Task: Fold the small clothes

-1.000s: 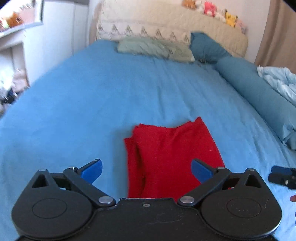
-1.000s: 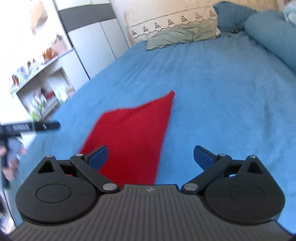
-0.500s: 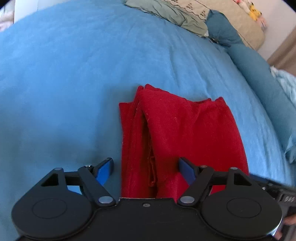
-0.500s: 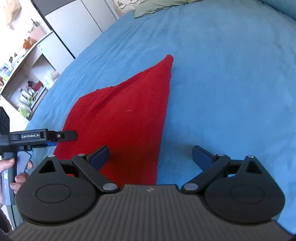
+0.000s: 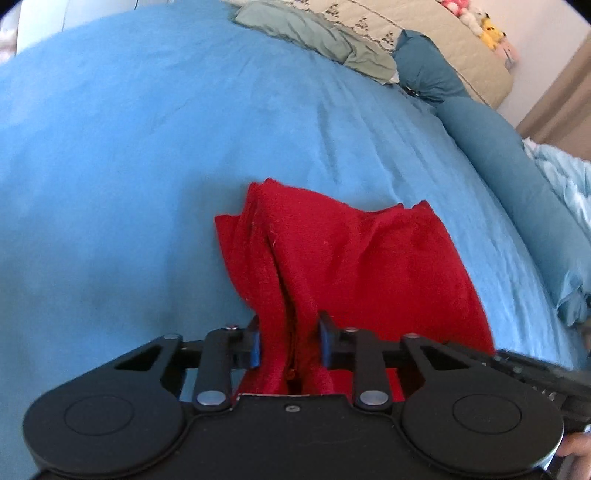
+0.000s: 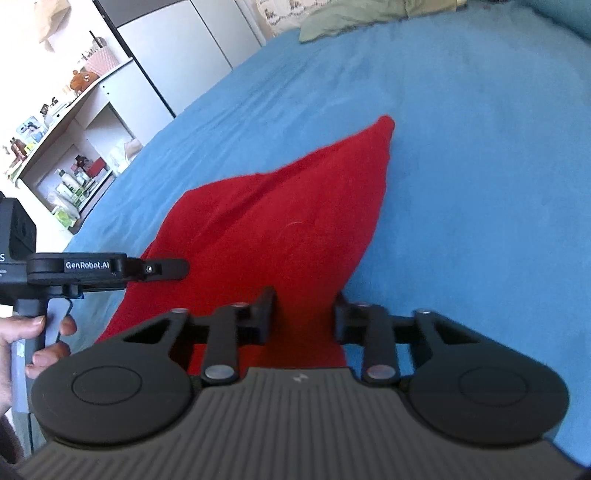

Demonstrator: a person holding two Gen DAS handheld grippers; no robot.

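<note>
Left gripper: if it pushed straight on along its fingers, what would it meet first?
More of the red cloth that the left gripper already pinches; past that, likely the blue bedsheet.

open blue bedspread [image 5: 184,129] from 9 to 1 o'clock; long bolster [image 5: 517,177] (pillows [image 5: 314,33] beyond) blocks 2 o'clock.

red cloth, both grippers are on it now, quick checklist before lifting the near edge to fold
1. Left gripper closed on the red cloth: ok, bunched near-left edge sits between its fingers.
2. Right gripper closed on the cloth's near-right part: ok.
3. Both grips catch all layers: cannot tell.
4. Cloth lying flat: not ok, left side is ridged.
5. Blue bedsheet beyond the cloth bare for the fold: ok.
</note>
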